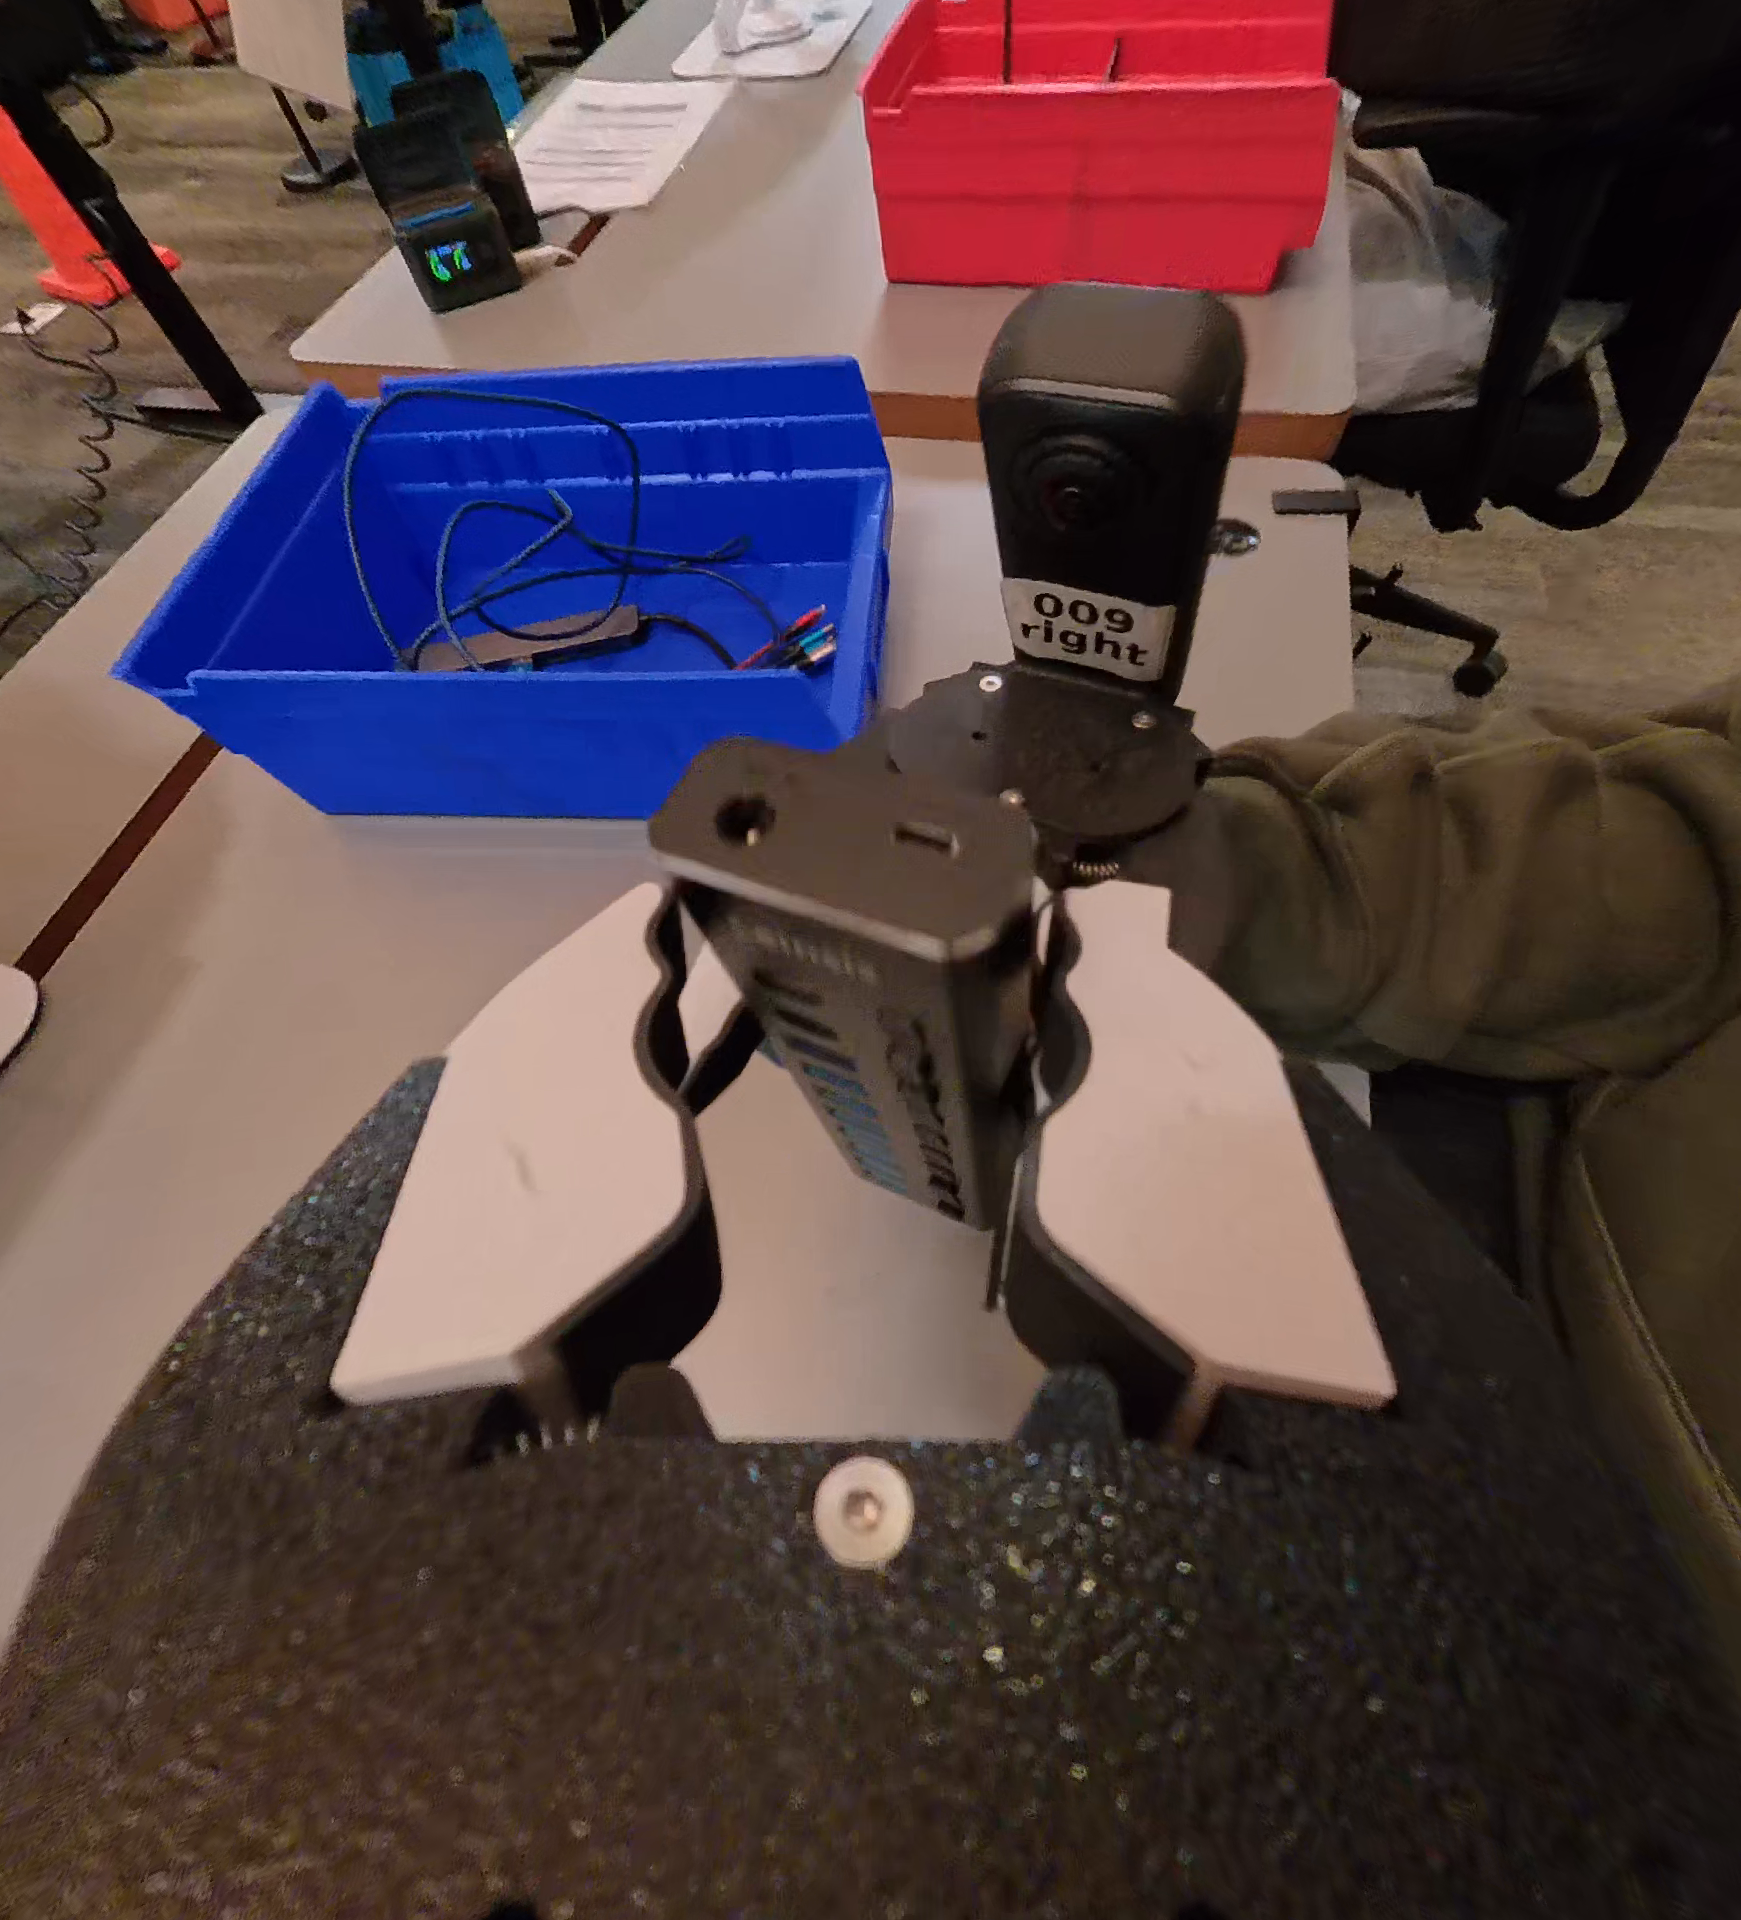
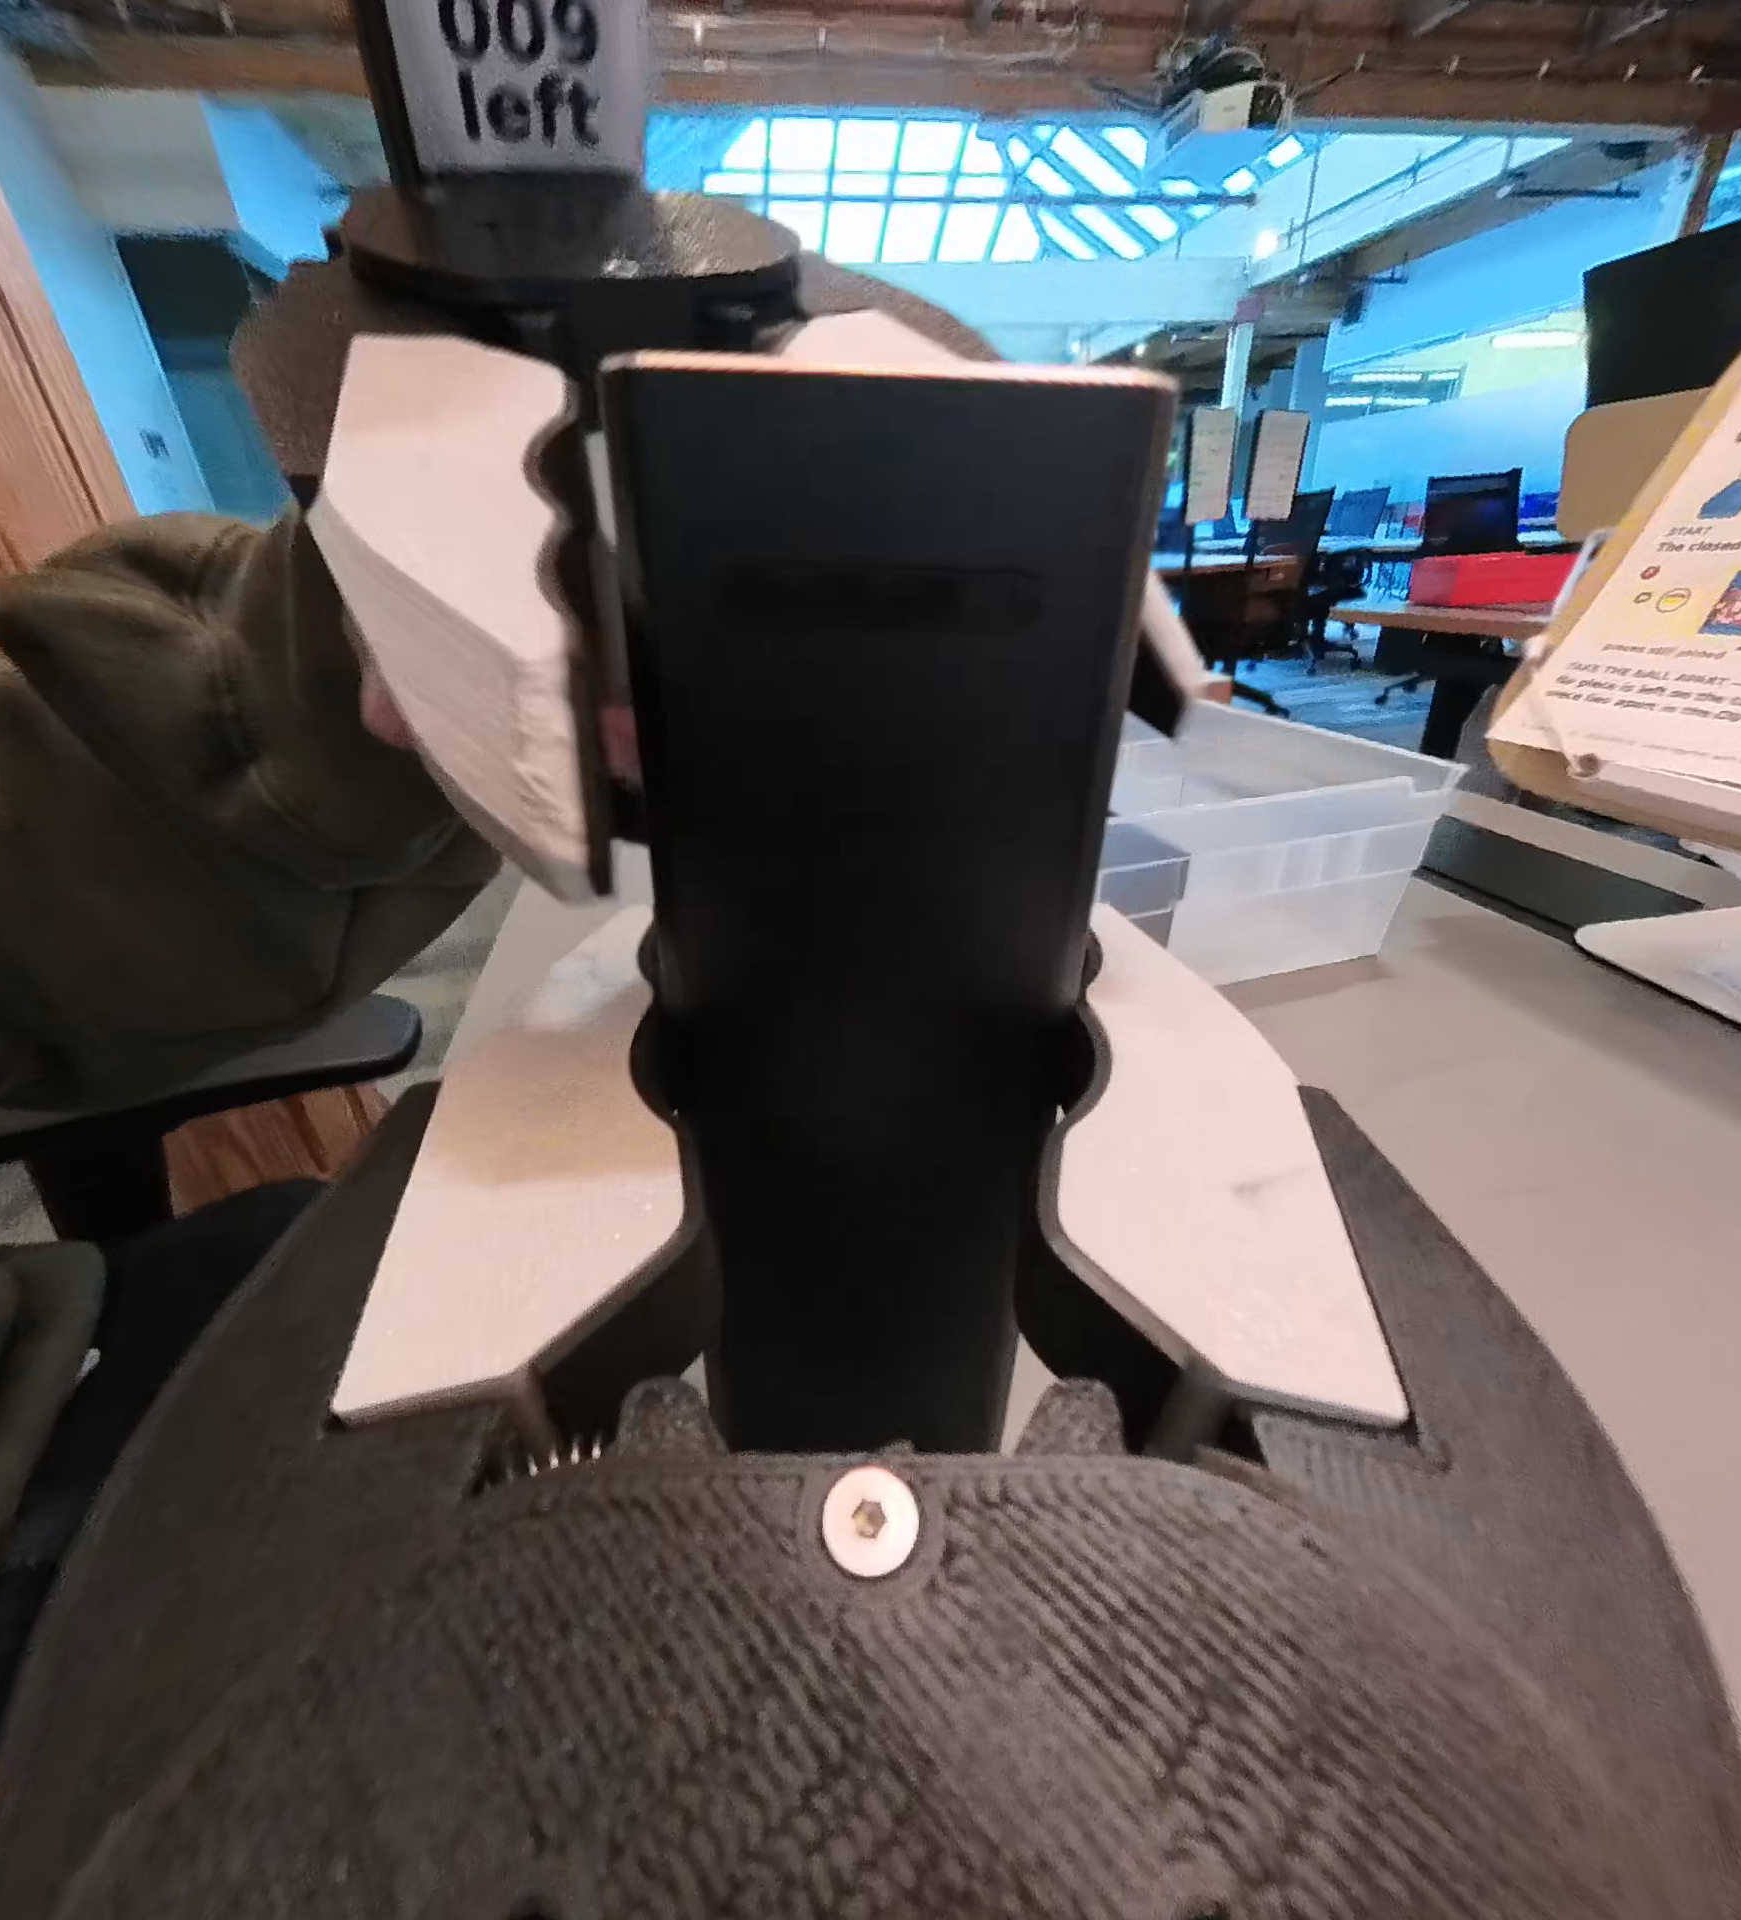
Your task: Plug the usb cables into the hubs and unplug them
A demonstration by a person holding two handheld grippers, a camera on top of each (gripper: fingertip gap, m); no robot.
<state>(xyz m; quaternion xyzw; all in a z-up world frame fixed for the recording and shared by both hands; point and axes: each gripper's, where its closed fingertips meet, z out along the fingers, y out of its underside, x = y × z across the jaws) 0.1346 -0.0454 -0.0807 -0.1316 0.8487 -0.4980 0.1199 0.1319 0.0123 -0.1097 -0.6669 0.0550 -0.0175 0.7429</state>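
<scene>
A black USB hub (image 1: 876,1039) is held up above the grey table (image 1: 222,1039), gripped from both ends. My left gripper (image 1: 861,997) is shut on it, white fingers against its two sides. The hub's end face with a round socket and a small port points away. Blue ports run along its upper side. In the right wrist view my right gripper (image 2: 871,966) is shut on the same hub (image 2: 876,675), plain back toward the camera. The left gripper's white finger (image 2: 450,623) clamps the far end. A blue bin (image 1: 492,727) holds tangled cables (image 1: 533,540) and another hub (image 1: 544,639).
A red bin (image 1: 1105,177) and a black device with a green display (image 1: 455,260) sit on the far table. A clear plastic bin (image 2: 1281,831) and an instruction sheet on a stand (image 2: 1676,623) are to the right. Office chairs (image 1: 1572,312) stand close by. The left gripper's tips are roughly 6 cm from the right gripper's.
</scene>
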